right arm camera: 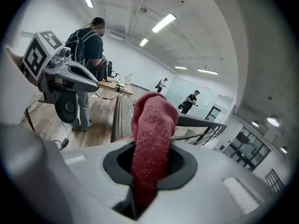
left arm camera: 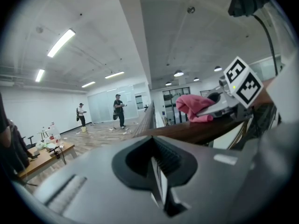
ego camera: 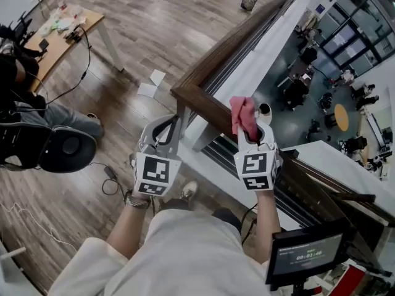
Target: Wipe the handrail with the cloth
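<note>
Pinches the cloth in the right gripper, jaws clamped on a thick fold of it, free end standing up beyond the tips. Holds that bunch over the handrail, just past the wooden corner, at or barely above the top face; cannot tell from any view whether it is touching. Holds the left gripper near the same corner on the floor side, jaws pressed together on nothing, apart from the rail. Reads the rail as two runs meeting at that corner: one stretching far off up and to the right, the other passing under the right gripper toward the lower right. Places the cloth on this nearer run, so probably calls for pressing down first and then stroking along that long axis, not across it. Makes the right gripper plainly the nearer one, and the only one carrying anything. Risks, at a guess, the fold dragging out of the jaws under friction.
</note>
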Motion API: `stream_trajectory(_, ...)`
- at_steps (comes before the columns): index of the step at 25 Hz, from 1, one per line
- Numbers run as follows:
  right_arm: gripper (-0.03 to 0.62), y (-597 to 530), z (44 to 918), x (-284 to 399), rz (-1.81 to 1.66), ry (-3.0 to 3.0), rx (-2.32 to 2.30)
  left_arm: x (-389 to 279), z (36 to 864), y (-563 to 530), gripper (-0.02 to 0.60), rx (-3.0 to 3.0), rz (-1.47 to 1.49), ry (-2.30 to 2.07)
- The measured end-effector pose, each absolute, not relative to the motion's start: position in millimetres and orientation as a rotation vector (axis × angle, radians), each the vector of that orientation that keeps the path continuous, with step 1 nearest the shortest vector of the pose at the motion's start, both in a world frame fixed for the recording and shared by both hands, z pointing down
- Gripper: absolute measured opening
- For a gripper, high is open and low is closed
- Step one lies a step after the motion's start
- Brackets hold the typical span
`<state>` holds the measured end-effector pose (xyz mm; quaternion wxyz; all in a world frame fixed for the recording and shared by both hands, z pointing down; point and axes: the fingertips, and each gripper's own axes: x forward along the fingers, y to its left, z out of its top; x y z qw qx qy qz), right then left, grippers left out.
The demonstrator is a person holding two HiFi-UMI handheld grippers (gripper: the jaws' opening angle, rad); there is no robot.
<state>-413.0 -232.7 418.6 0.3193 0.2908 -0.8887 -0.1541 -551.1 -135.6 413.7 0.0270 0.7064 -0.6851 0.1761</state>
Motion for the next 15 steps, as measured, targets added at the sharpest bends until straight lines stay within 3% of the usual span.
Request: stream_trajectory(15, 0.063, -231, 422, -520, -0.492, -2.379, 0.557, -587, 430, -106, 0.008, 2.019, 0.539, -2.197)
